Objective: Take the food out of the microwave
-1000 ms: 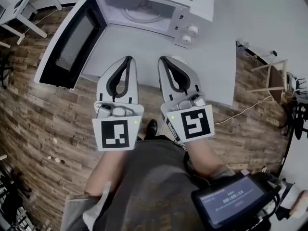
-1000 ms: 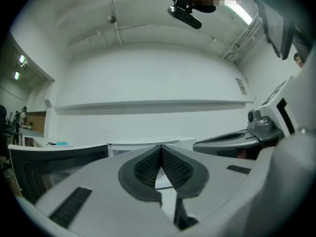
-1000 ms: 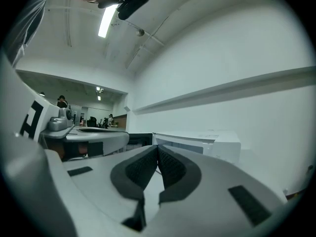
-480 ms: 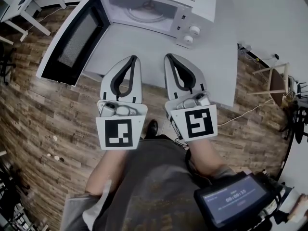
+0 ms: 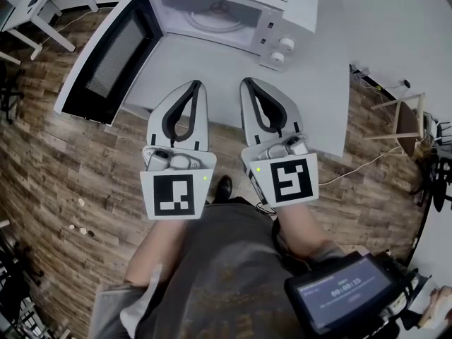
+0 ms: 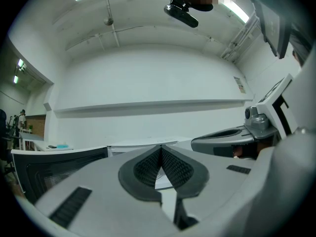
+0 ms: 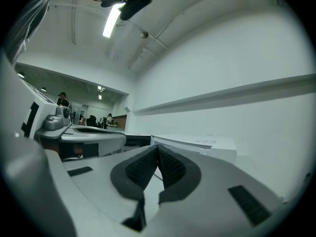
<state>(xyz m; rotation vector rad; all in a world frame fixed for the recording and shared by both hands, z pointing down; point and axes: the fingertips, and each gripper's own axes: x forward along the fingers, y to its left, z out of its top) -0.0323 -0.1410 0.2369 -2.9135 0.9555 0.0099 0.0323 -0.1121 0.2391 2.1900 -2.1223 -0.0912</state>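
The microwave (image 5: 233, 6) sits at the back of the white table (image 5: 311, 104). Its door (image 5: 106, 58) is swung wide to its left, which I take to be for leaving the mouth free to reach into. Inside, the glass turntable (image 5: 215, 20) shows bare. I see no food on it, though the far corners of the cavity are cut off from view. There is no food on the stretch of table in front of the microwave either, so I cannot say where it is. That fits two cases: the dish sits deeper in than I can see, or it is already out and set down somewhere out of view.

The person holds the left gripper (image 5: 194, 85) and the right gripper (image 5: 247, 83) side by side, well short of the microwave's mouth and over the table's near edge. Both point level toward it. Each has its ribbed pads pressed together at the tips with nothing between them. Held close to the body with the jaws closed and empty, it reads to me as a resting pose rather than a reach.

By count there is one microwave with one door, one turntable and two knobs (image 5: 286, 44) on its right side. There are also two grippers, each carrying one marker cube (image 5: 173, 195).
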